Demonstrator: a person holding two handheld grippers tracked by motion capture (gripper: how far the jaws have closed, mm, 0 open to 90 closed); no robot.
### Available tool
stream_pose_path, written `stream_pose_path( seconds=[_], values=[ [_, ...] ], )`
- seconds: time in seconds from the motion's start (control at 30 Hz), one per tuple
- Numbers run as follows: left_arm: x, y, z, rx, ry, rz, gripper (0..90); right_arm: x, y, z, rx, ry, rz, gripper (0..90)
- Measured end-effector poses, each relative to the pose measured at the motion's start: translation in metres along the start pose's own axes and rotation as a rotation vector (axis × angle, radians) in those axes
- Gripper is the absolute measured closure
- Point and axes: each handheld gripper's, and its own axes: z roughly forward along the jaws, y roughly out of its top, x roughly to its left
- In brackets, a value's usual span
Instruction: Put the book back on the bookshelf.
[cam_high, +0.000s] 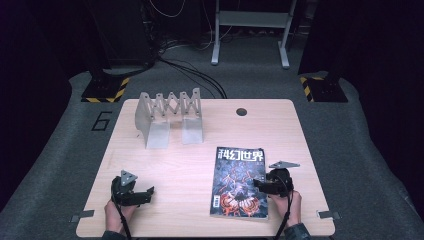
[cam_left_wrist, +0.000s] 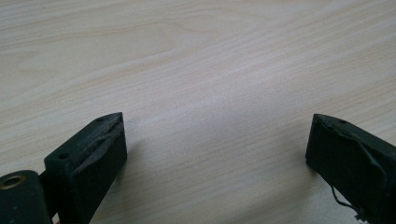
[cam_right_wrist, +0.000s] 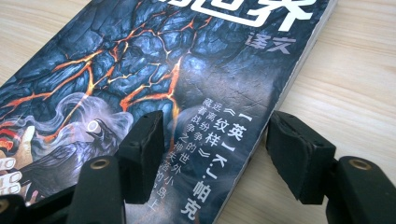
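At the near edge of the table (cam_high: 175, 170) two hands come in from below, each with a gripper. The left hand (cam_high: 116, 214) holds the left gripper (cam_high: 145, 194) low over bare wood at the near left, pointing toward the middle of the table. In the left gripper view its jaws stand wide apart with nothing but wood grain (cam_left_wrist: 205, 84) between them, so it is released and empty.

The right hand (cam_high: 290, 206) holds the right gripper (cam_high: 259, 184) at the magazine's (cam_high: 240, 182) right edge. In the right gripper view the gripper (cam_right_wrist: 215, 149) has its jaws parted (clearly not clenched), one over the cover and the other just outside the right edge, over the wood. The edge of the magazine (cam_right_wrist: 154, 70) runs between them; whether either jaw touches it cannot be told.

The magazine lies flat at the near right of the table, cover up: dark cracked rock with orange glowing lines, white title characters at its far end.

Farther back, left of centre, a grey folding rack (cam_high: 169, 116) stands upright, well apart from the magazine. A small round hole (cam_high: 241, 111) sits in the tabletop near the far edge.
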Motion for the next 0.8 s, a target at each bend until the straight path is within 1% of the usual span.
stream_pose_path(
  seconds=[0.07, 0.1, 0.17, 0.2, 0.27, 0.3, 0.33, 0.37, 0.43, 0.47, 0.5, 0.53, 0.57, 0.6, 0.63, 0.67, 0.7, 0.77, 0.8],
  values=[
    [0.000, 0.000, 0.000, 0.000, 0.000, 0.001, 5.2, 0.002, 0.000, 0.000, 0.002, 0.005, 0.004, 37.7],
    [0.000, 0.000, 0.000, 0.000, -0.001, 0.000, 5.2, 0.006, 0.001, 0.002, -0.001, 0.008, 0.001, 38.1],
    [0.000, 0.000, 0.000, 0.000, -0.001, 0.000, 5.0, 0.008, 0.001, 0.003, -0.003, 0.010, -0.006, 38.1],
    [-0.001, 0.000, 0.000, 0.003, -0.004, 0.000, 4.8, 0.012, 0.000, 0.004, -0.009, 0.015, 0.000, 38.6],
    [-0.001, 0.000, -0.001, 0.008, -0.001, 0.005, 4.8, 0.013, 0.000, 0.005, -0.006, 0.018, -0.006, 38.8],
    [-0.003, 0.000, -0.001, 0.012, -0.007, 0.012, 3.7, 0.016, 0.001, 0.006, -0.005, 0.022, -0.016, 38.8],
    [-0.005, 0.000, 0.000, 0.002, -0.003, 0.006, 3.4, 0.018, 0.002, 0.007, -0.002, 0.024, -0.016, 38.8],
    [-0.007, 0.001, 0.000, 0.005, -0.008, 0.010, 3.3, 0.019, 0.002, 0.007, 0.000, 0.026, -0.016, 38.8],
    [-0.011, 0.001, 0.000, -0.010, -0.005, 0.019, 3.8, 0.021, 0.002, 0.009, -0.004, 0.031, -0.026, 38.9],
    [-0.014, 0.002, 0.000, -0.009, -0.011, 0.021, 3.8, 0.023, 0.003, 0.009, 0.004, 0.034, -0.021, 39.0],
    [-0.014, 0.002, 0.000, -0.009, -0.011, 0.021, 3.8, 0.024, 0.003, 0.009, 0.003, 0.037, -0.022, 39.1],
    [-0.016, 0.003, -0.001, 0.005, -0.025, 0.030, 3.8, 0.024, 0.003, 0.009, 0.003, 0.037, -0.022, 39.1],
    [-0.021, 0.004, 0.001, -0.008, -0.030, 0.035, 3.6, 0.025, 0.003, 0.010, -0.006, 0.038, -0.027, 39.1],
    [-0.024, 0.006, 0.001, -0.003, -0.036, 0.040, 3.4, 0.027, 0.003, 0.010, 0.003, 0.042, -0.023, 39.2],
    [-0.026, 0.008, 0.002, -0.008, -0.044, 0.045, 3.3, 0.027, 0.003, 0.011, -0.003, 0.043, -0.038, 39.3],
    [-0.030, 0.010, 0.002, -0.010, -0.052, 0.049, 3.3, 0.029, 0.004, 0.011, 0.002, 0.044, -0.023, 39.4],
    [-0.032, 0.013, 0.002, -0.006, -0.071, 0.071, 3.4, 0.029, 0.004, 0.012, -0.001, 0.049, -0.036, 39.7],
    [-0.038, 0.019, 0.005, -0.010, -0.092, 0.084, 3.6, 0.032, 0.005, 0.013, 0.003, 0.057, -0.038, 40.1],
    [-0.042, 0.021, 0.007, -0.019, -0.095, 0.096, 3.2, 0.033, 0.005, 0.014, 0.004, 0.062, -0.039, 40.2]
  ],
)
